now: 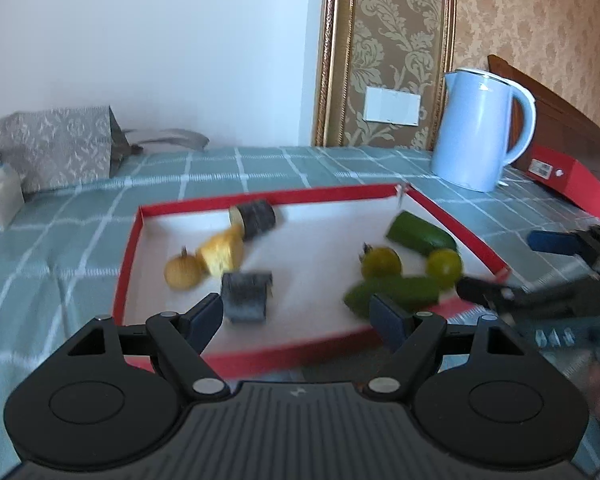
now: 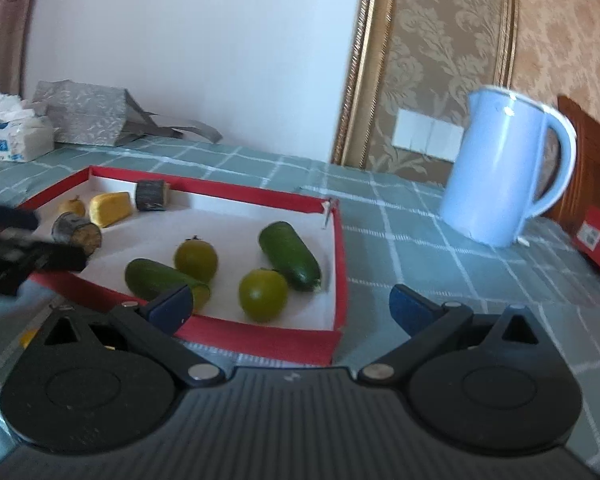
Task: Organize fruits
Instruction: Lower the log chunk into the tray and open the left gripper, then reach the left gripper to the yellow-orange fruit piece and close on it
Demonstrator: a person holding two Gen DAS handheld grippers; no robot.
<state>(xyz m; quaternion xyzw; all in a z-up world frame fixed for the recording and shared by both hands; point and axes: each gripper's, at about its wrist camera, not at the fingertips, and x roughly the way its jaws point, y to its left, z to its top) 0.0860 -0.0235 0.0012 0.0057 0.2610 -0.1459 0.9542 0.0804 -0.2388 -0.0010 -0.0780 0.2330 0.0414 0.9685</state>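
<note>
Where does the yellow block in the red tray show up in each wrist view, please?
Left wrist: the yellow block lies left of centre, between a small yellow onion-like fruit and a dark cylinder piece.
Right wrist: the block is far left, near the tray's back wall.
Shared landmark: the light blue kettle behind the red tray.

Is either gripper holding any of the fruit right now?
No. The left gripper and right gripper are both open and empty, over the red tray's near edge.
</note>
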